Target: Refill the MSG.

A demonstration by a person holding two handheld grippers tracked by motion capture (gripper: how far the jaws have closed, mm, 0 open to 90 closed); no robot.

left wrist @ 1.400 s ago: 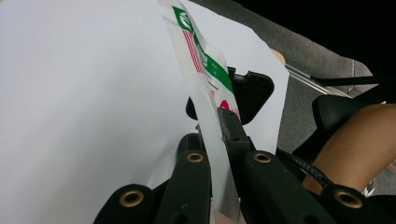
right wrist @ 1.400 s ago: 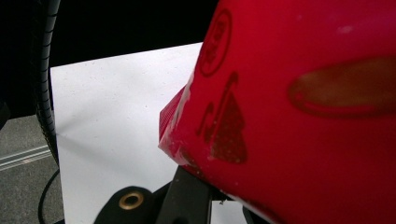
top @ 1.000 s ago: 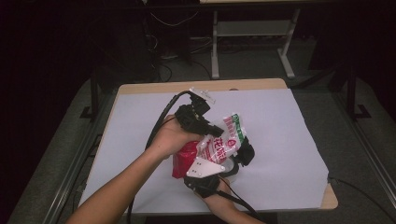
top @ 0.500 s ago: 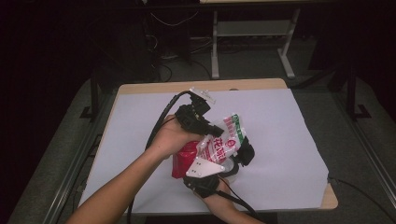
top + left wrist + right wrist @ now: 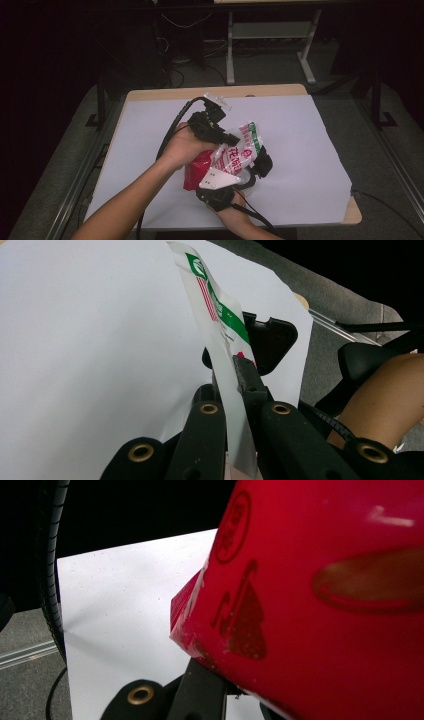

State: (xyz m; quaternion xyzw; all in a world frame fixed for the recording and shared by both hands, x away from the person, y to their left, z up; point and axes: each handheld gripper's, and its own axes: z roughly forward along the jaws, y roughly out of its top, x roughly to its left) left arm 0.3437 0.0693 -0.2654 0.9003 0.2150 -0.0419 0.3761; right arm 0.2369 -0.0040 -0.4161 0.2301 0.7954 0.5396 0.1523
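A white sheet (image 5: pixel 300 150) covers the wooden table (image 5: pixel 270 90), a metal frame (image 5: pixel 270 30) beyond.

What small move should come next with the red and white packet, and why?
Probably a gentle pull apart. The left gripper is shut on the packet's white and green top edge, and the right gripper seems clamped on its red lower part above the white table cover. Both ends look held, so tearing it open seems the likely step.
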